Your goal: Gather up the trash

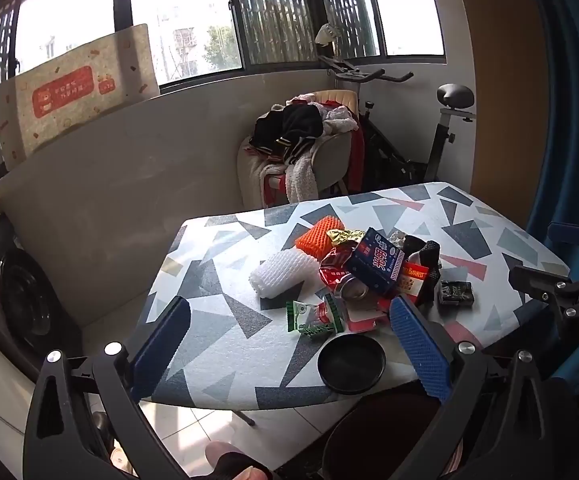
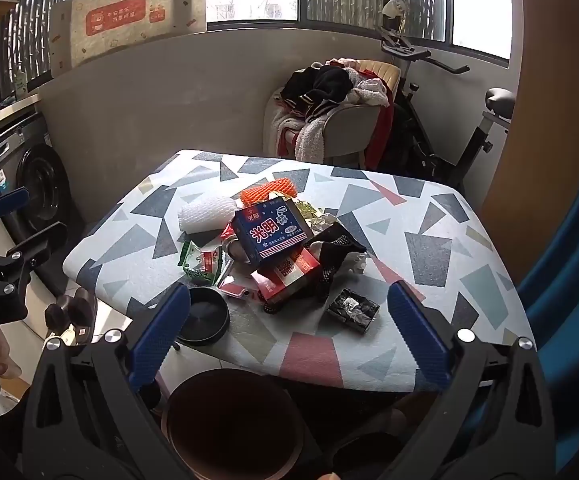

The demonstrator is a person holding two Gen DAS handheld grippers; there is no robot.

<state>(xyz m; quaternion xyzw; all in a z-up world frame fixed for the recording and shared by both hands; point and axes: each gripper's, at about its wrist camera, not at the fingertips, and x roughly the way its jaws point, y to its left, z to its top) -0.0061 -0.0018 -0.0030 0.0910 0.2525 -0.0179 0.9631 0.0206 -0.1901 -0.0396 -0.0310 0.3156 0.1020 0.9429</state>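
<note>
A pile of trash lies on the patterned table (image 1: 217, 344) (image 2: 429, 240): a blue carton (image 1: 375, 266) (image 2: 273, 230), orange foam net (image 1: 319, 236) (image 2: 269, 192), white foam net (image 1: 283, 276) (image 2: 207, 210), green wrapper (image 1: 315, 318) (image 2: 201, 262), red box (image 2: 289, 276), black glove (image 2: 335, 246) and small black packet (image 1: 455, 292) (image 2: 353, 308). A black round lid (image 1: 351, 364) (image 2: 203, 316) sits at the near edge. My left gripper (image 1: 289, 344) and right gripper (image 2: 289, 338) hover open above the near edge, holding nothing. A brown bin (image 2: 233, 420) (image 1: 389, 432) stands below.
A washing machine (image 1: 17, 304) (image 2: 29, 192) stands at the left. Behind the table are a chair heaped with clothes (image 1: 305, 148) (image 2: 337, 108) and an exercise bike (image 1: 441, 136) (image 2: 449, 120). Dumbbells (image 2: 69, 308) lie on the floor at the left. A blue curtain (image 2: 569, 280) hangs at the right.
</note>
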